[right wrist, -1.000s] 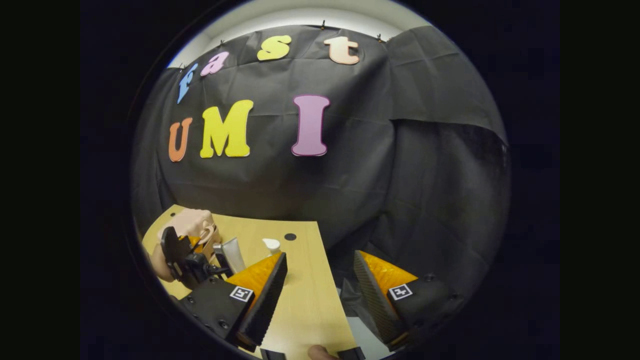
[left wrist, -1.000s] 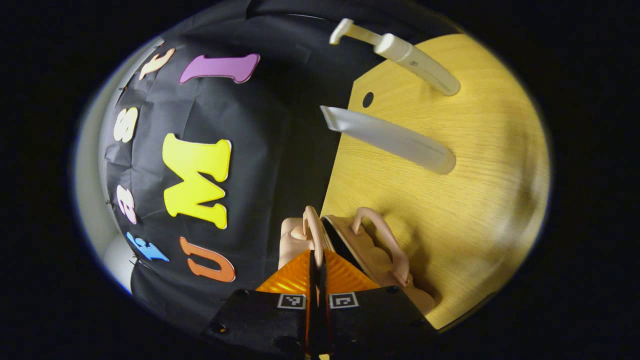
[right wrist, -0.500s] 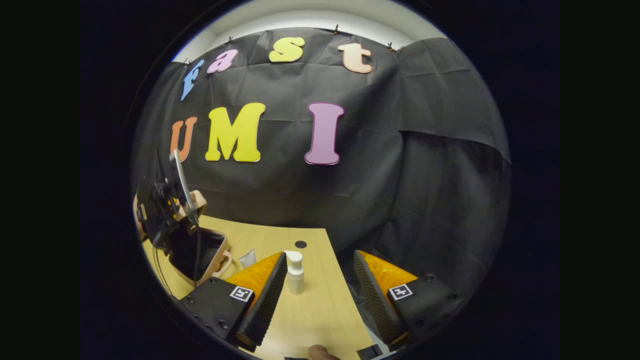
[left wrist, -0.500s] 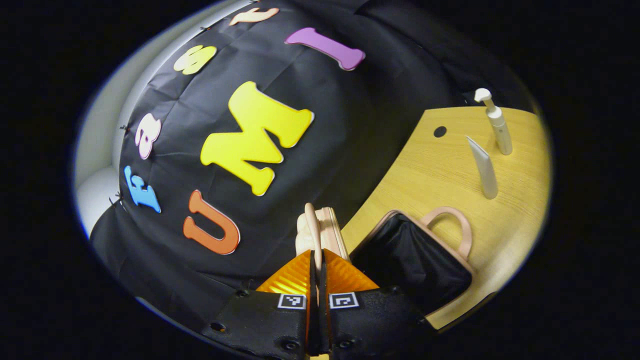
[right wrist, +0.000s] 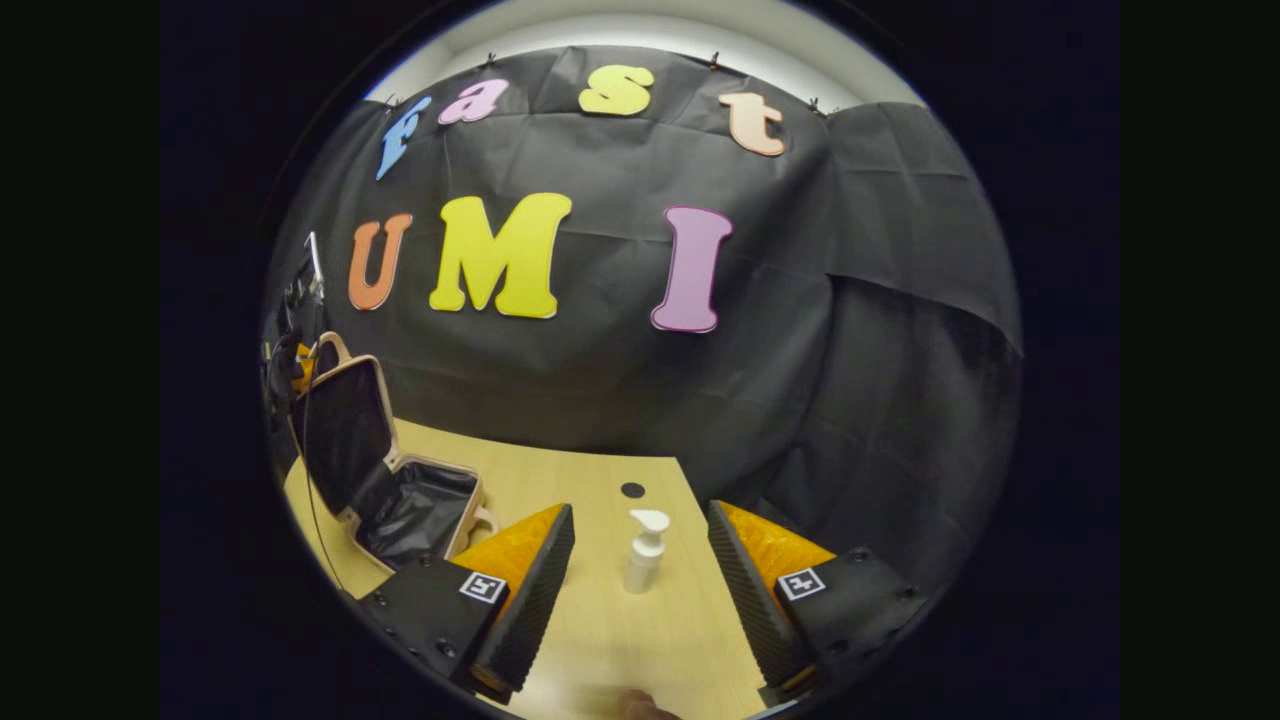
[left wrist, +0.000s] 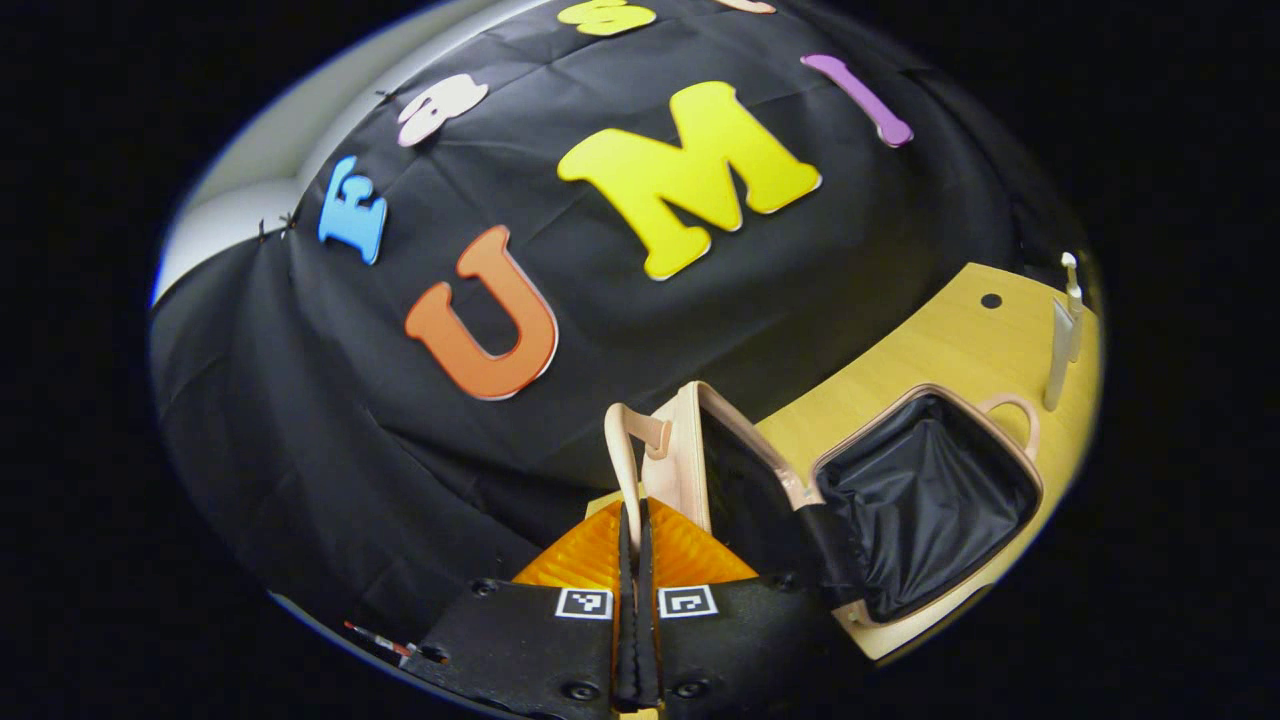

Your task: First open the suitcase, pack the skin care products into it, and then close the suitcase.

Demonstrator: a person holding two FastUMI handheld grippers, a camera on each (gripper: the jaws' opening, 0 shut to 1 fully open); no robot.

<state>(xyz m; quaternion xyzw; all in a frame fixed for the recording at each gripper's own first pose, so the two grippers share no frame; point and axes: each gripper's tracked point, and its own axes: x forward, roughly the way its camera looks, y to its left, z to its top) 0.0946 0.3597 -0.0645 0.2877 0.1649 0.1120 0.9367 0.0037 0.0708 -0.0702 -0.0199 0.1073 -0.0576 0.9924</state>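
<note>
Wooden table (right wrist: 600,620) bears open suitcase (right wrist: 400,500); pump bottle (right wrist: 645,550) stands apart.

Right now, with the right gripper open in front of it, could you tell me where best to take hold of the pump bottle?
Probably the round body of the pump bottle, below the pump head, from straight ahead. It stands upright on the table between the open fingers of the right gripper, and the overhanging nozzle on top offers a poorer grip.
</note>
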